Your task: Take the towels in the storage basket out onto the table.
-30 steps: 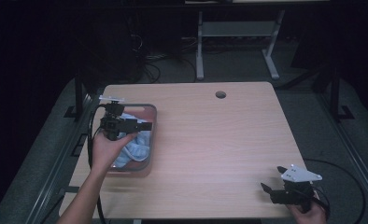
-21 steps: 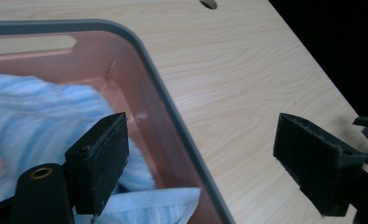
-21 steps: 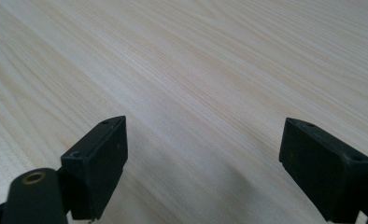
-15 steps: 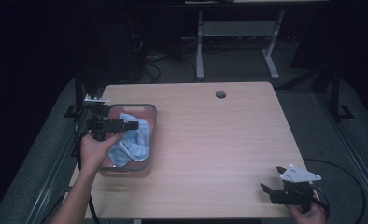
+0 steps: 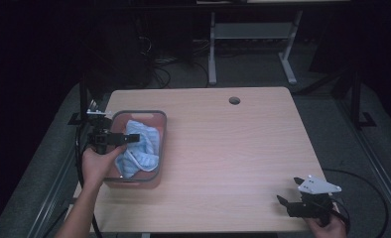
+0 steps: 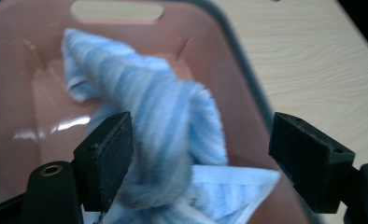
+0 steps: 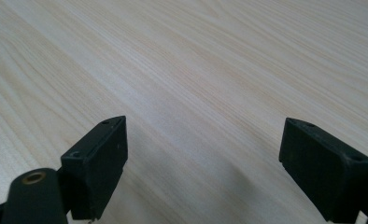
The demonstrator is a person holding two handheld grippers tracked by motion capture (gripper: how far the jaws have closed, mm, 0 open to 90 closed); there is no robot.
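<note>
The left gripper [image 5: 126, 139] shifted left and lower over the basket [image 5: 160, 130], jaws wide (closing slightly) astride the cloth [image 5: 140, 148], ungripped; the right gripper [image 5: 289, 193] stayed open, empty.

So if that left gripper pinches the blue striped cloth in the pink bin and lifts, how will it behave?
Probably floppy: the blue striped cloth lies crumpled in soft folds in the pink bin, so it should drape and trail below the left gripper. It looks light, and unlikely to slip, since its weave seems fuzzy. A loose fold may drag over the bin's wall.

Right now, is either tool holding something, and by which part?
Nothing is held. The left tool straddles the crumpled blue striped cloth with jaws closing, still open; the right tool is open.
</note>
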